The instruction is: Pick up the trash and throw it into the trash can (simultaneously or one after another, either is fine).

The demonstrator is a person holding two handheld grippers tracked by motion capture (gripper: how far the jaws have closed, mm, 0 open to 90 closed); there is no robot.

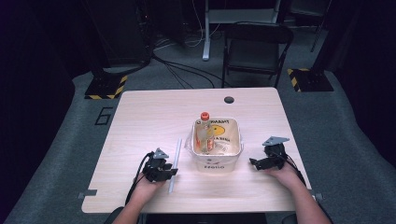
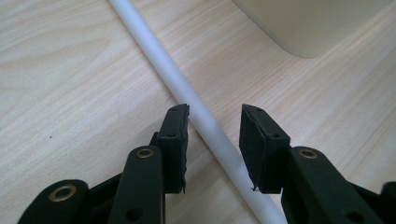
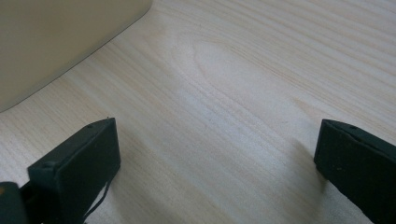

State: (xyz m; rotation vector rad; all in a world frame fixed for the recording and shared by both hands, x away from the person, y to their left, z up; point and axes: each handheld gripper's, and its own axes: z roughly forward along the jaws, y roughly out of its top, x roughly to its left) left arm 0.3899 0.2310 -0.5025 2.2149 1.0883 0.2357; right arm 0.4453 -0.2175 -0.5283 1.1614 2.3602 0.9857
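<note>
Your left gripper [image 2: 212, 140] has its jaws spread either side of the long white plastic rod [image 2: 187, 95] lying flat on the pale wooden table [image 1: 140, 116] — not yet pinched or lifted; your right gripper [image 3: 215, 163] rests wide open beside the cream plastic tub [image 1: 217, 161]

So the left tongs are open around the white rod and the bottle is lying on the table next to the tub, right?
Not quite. The bottle stands inside the tub, as the high view shows. The left tongs are indeed open around the white rod.
</note>
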